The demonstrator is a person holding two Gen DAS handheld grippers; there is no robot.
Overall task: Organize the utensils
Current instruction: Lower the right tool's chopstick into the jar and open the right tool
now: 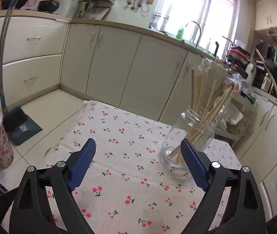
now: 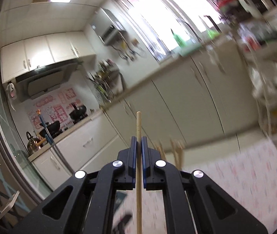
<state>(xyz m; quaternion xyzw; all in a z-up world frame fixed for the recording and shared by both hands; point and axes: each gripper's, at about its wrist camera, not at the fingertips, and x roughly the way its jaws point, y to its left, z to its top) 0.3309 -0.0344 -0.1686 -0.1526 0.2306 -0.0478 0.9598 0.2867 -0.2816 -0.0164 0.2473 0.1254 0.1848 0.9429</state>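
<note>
Each tool (image 1: 138, 146) is black-framed, with blue pads and silver screws.

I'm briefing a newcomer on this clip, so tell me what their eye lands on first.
A clear glass jar stuffed with wooden chopsticks stands on the cherry-print tablecloth, just beyond the open left tongs, which hold nothing. In the right wrist view, the right tongs are shut on a single chopstick standing upright between the pads, with the kitchen cabinets blurred behind.
</note>
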